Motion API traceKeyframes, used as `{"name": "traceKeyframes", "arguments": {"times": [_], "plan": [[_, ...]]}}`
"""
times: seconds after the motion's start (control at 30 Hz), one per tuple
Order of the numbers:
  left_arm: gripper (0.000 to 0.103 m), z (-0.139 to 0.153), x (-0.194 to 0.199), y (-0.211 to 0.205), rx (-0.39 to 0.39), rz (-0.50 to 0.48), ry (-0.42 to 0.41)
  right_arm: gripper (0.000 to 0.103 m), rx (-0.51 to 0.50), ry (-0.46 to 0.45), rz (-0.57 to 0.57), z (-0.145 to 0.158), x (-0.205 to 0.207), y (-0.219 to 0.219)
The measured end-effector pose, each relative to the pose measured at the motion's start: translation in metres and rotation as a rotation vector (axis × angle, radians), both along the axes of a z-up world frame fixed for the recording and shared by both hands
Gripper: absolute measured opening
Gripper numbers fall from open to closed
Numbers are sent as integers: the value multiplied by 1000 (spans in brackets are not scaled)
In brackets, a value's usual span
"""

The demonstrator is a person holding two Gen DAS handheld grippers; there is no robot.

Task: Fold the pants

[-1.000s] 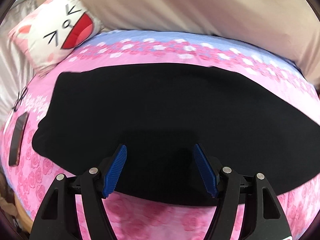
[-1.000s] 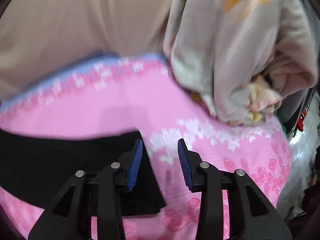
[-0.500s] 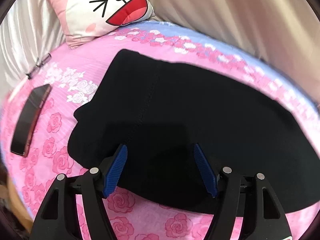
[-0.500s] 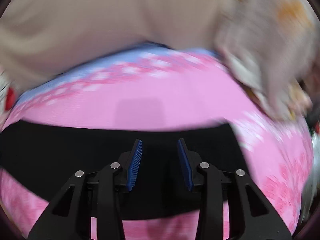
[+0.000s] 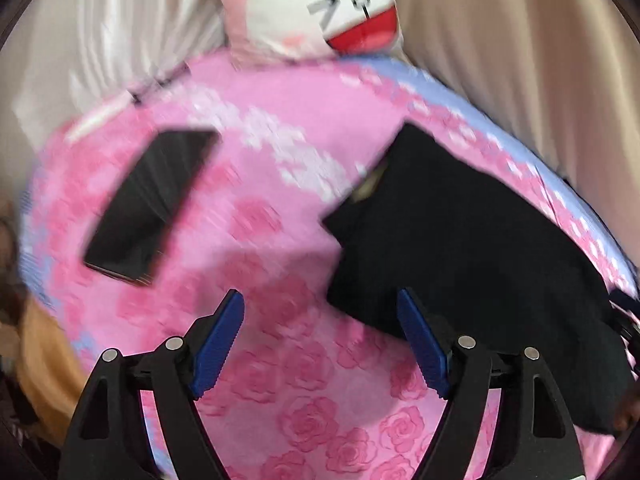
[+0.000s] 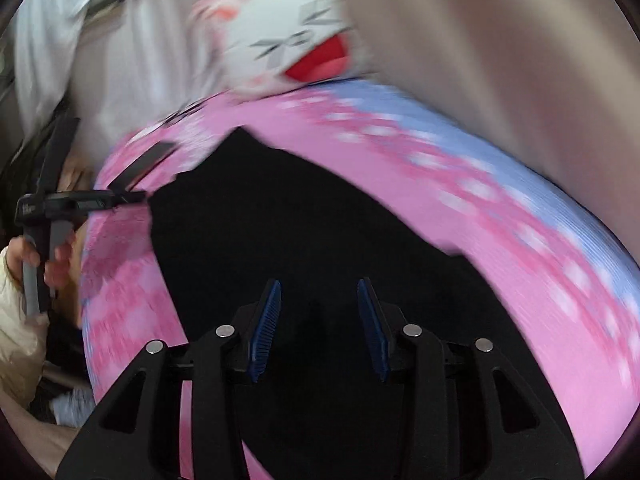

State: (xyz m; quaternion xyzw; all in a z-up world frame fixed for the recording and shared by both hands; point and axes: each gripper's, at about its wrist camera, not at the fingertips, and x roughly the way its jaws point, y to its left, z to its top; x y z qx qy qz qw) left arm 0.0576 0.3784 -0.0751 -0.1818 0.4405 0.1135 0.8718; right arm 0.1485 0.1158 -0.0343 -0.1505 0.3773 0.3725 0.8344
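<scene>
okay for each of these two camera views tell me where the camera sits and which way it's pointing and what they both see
Left wrist: rides the left gripper, looking forward and down over the pink bedsheet; phone left, black pants right; only its own open fingers show.
Right wrist: rides the right gripper, open over the pants; the person's hand holding the left gripper shows at far left.
Shared: pants, bedsheet, phone, cat-face pillow, beige curtain.
</scene>
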Motion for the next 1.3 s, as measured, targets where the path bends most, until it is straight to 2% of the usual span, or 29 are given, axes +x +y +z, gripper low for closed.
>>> {"name": "traceKeyframes", "arguments": {"times": [0.07, 0.13, 0.2, 0.23, 0.27, 0.3, 0.33, 0.37, 0.4, 0.43, 0.47, 0.5, 0.53, 0.57, 0.6, 0.63, 0.67, 0.77, 0.87, 0.93, 0.97, 1.0, 1.03, 1.07, 1.13, 1.17, 1.23, 1.27, 1.3], "plan": [[75, -10, 7, -1, -95, -48, 2, 41, -35, 12, 55, -12, 12, 41], [73, -11, 15, 1, -123, -59, -20, 41, -66, -11, 74, -21, 22, 74], [45, -7, 27, 5, -113, -68, -59, 41, -59, -4, 61, -25, 29, 85], [20, -4, 33, 7, -114, -74, -71, 41, -46, 3, 41, -25, 35, 87], [9, 2, 43, 11, -86, -70, -93, 41, -32, 11, 24, -26, 40, 88], [8, 7, 48, 13, -62, -70, -114, 41, -15, 16, 4, -27, 45, 85], [0, 16, 55, 15, 2, -67, -147, 41, 0, 17, -17, -26, 48, 84], [0, 22, 57, 17, 57, -50, -164, 41, 26, 30, -38, -26, 52, 76], [0, 29, 62, 22, 181, -7, -185, 41, 38, 43, -45, -27, 56, 76], [0, 28, 63, 27, 200, 13, -166, 41, 43, 55, -52, -29, 59, 74], [0, 26, 63, 32, 180, 12, -155, 41, 34, 60, -53, -29, 63, 72], [1, 23, 61, 39, 146, 14, -129, 41, 23, 54, -50, -29, 65, 74], [1, 22, 55, 41, 146, 27, -114, 41, 17, 49, -44, -27, 67, 75], [9, 24, 42, 37, 160, 18, -121, 43, 10, 41, -26, -24, 69, 81], [20, 25, 36, 35, 157, 10, -123, 57, 5, 19, -12, -20, 70, 87], [64, 26, 24, 31, 143, 7, -118, 71, 3, -3, 0, -17, 70, 92], [91, 28, 8, 26, 110, -4, -132, 73, -5, -37, 26, -12, 67, 101], [90, 24, -17, 13, 54, -19, -114, 73, -34, -103, 66, -5, 61, 121], [90, 5, -28, 4, -128, -54, -80, 73, -14, -100, 69, -3, 57, 124], [90, -8, -18, 5, -244, -64, -80, 73, -4, -92, 57, -4, 55, 121], [89, -15, -11, 9, -308, -38, -88, 73, -2, -88, 52, -5, 54, 118], [89, -18, -6, 12, -339, -32, -103, 73, 0, -90, 43, -4, 53, 114], [86, -20, 3, 16, -364, -21, -114, 73, 4, -95, 28, -3, 50, 107], [68, -20, 11, 18, -357, -4, -123, 73, 6, -100, 17, -2, 49, 100], [16, -18, 30, 17, -285, -5, -100, 73, 7, -123, -15, 2, 45, 86], [6, -13, 34, 18, -281, -7, -120, 73, 11, -132, -37, 5, 45, 76], [6, 17, 42, 14, -229, -56, -191, 73, 36, -141, -82, 12, 47, 57], [6, 45, 43, 6, -168, -99, -266, 73, 56, -143, -108, 16, 49, 45], [7, 60, 45, 1, -128, -123, -300, 73, 70, -146, -127, 18, 50, 37]]}}
